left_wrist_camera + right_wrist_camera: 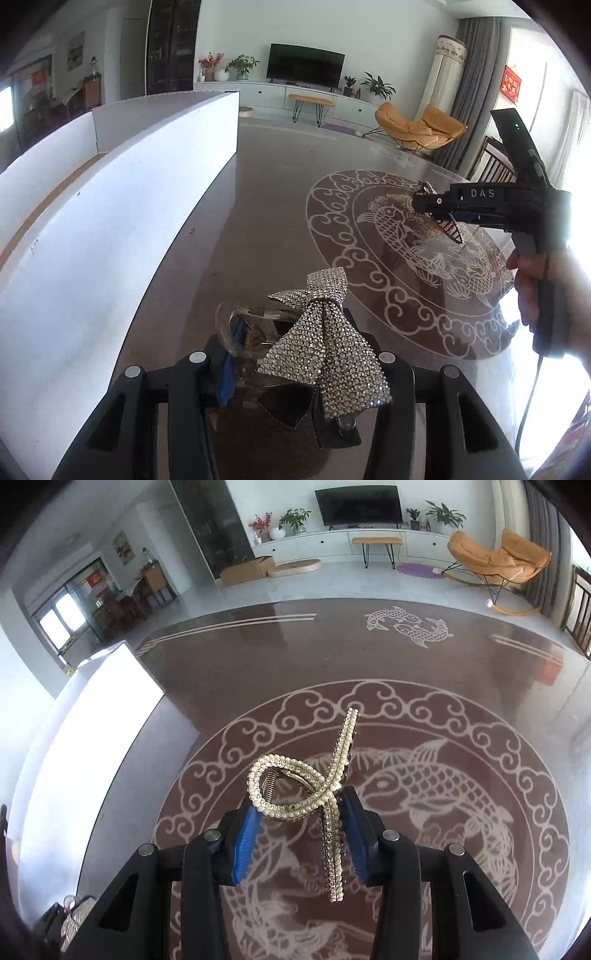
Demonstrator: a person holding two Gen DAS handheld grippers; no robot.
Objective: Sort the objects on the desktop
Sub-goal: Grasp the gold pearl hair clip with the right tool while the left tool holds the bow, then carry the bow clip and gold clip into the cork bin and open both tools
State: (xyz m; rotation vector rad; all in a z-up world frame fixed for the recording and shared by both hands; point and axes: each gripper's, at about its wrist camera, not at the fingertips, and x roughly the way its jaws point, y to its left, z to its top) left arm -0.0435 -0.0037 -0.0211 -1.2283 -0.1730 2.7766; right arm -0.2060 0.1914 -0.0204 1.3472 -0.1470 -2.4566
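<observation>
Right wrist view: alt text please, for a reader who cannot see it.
The right gripper grips a pearl-studded hair claw between its blue pads, above a glossy brown table with a pale fish motif. A white box stands at left.

A: What's past the glossy brown table (258, 657) with the carp medallion?

B: A black television (358, 504) on a long white cabinet (332, 542), potted plants (295, 517) on both sides of the screen

A: Any seating?

B: An orange rocking chair (498, 559) at the right, and a small wooden bench (376, 542) in front of the cabinet. A cardboard box (247, 570) sits on the pale floor at the left

A: And the window side?

B: Grey curtains (469, 74) and a red hanging (511, 84)
</observation>
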